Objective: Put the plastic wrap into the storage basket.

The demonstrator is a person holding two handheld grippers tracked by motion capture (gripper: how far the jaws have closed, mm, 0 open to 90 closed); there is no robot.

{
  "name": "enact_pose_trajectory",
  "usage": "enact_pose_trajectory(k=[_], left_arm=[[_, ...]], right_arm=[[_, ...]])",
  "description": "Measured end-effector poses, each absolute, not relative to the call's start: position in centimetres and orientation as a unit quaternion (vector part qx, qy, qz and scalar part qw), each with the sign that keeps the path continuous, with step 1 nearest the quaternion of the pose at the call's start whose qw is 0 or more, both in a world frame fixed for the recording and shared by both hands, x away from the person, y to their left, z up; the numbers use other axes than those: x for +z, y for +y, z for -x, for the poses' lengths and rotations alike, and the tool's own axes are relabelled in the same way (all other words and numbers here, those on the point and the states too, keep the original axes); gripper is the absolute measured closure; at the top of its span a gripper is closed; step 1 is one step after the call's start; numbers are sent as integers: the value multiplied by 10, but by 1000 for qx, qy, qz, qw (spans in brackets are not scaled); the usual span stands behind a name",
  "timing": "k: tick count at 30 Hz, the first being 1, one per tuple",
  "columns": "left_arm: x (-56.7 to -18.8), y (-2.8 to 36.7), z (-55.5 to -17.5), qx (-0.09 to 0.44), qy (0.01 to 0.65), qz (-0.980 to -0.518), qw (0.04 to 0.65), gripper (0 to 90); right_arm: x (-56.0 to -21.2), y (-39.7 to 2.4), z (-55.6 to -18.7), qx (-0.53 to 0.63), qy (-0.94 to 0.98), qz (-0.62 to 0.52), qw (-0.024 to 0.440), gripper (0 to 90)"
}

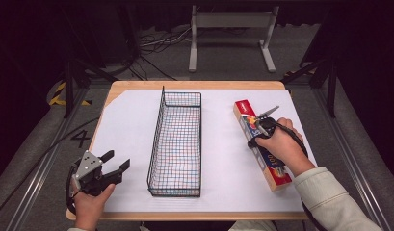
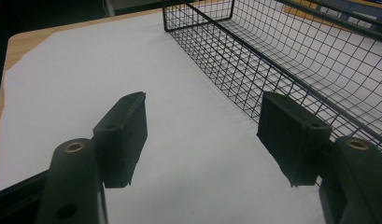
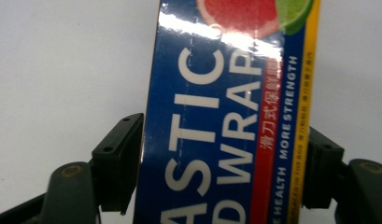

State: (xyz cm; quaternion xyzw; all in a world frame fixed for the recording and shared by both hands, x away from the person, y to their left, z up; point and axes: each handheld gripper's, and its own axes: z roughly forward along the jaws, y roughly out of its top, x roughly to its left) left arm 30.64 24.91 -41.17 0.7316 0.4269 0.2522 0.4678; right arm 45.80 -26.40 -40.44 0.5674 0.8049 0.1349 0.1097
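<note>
High view: a wooden desk (image 1: 197,85) covered by a white sheet (image 1: 132,144), with a long black wire basket (image 1: 177,144) standing at the centre, its long side running from the near edge toward the far edge. At centre right of the frame a long plastic wrap box (image 1: 260,144) lies flat on the sheet, well apart from the basket and slanting from upper left to lower right. The right hand-held gripper (image 1: 258,129) is lowered over the middle of the box; in the right gripper view its black jaws straddle the box's two long sides, right at the edges, though a firm squeeze cannot be confirmed. Gripping across the narrow width at mid-length would likely keep the box balanced when lifted. At lower left of the frame the left hand-held gripper (image 1: 116,162) rests near the basket's near corner with jaws spread wide and nothing between them, probably waiting out of the way or ready to steady the basket.
</note>
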Motion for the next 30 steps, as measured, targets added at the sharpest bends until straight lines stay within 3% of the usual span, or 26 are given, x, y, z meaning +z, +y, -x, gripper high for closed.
enact_pose_trajectory(k=[9, 30], left_arm=[[-412, 249, -307, 253, 427, -732, 466, 331], [-412, 250, -307, 254, 428, -729, 470, 330]], right_arm=[[-405, -259, -461, 100, 801, -578, 118, 379], [-383, -252, -458, 98, 795, -591, 97, 406]])
